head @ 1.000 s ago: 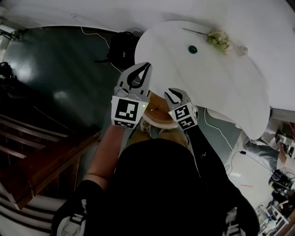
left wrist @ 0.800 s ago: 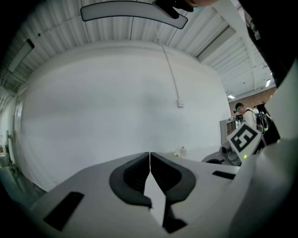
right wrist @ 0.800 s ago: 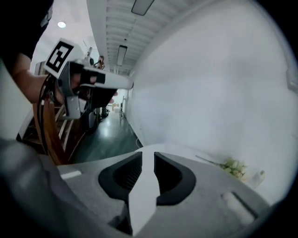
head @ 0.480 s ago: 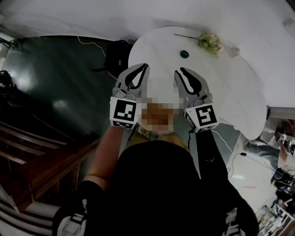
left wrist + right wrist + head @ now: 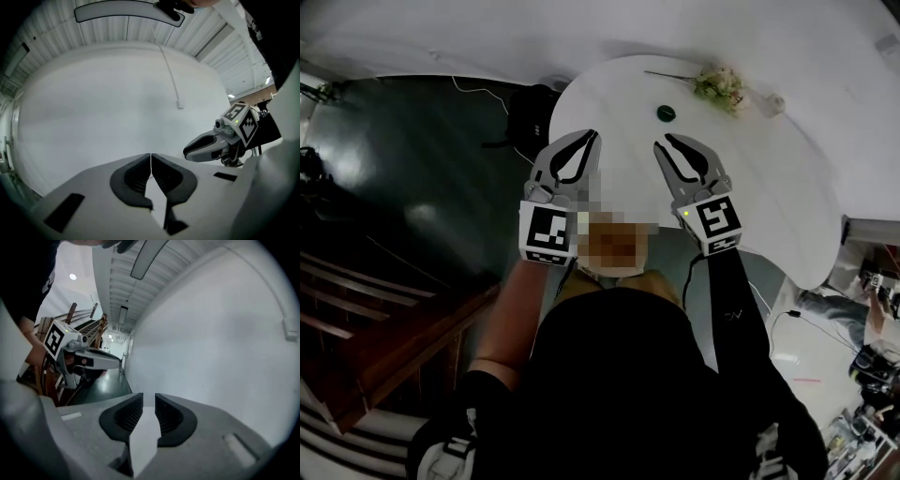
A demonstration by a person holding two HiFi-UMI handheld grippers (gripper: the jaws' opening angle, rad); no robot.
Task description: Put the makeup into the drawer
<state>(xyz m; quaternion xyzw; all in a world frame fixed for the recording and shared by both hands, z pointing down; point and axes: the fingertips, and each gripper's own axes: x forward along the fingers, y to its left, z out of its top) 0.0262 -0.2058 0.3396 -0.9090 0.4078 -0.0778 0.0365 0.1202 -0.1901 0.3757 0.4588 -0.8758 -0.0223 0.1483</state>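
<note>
Holding both grippers raised above near edge of bench (image 5: pixel 769 197). Keeping my left gripper (image 5: pixel 593 139) clenched, empty. Keeping my right gripper (image 5: pixel 663 144) slightly parted, grasping nothing. Eyeing dark-green round thing (image 5: pixel 666 113) mid-bench, guessing makeup compact: likely light, hard, slick, so planning pinch across rim. Flower sprig (image 5: pixel 717 84) lying at bench's far side. Seeing no drawer, reading no labels.

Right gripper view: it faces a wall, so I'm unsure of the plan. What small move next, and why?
Probably tip the right gripper down toward the small dark green round item on the white table. Its jaws stand slightly apart with nothing between them, and it faces bare wall.
</note>
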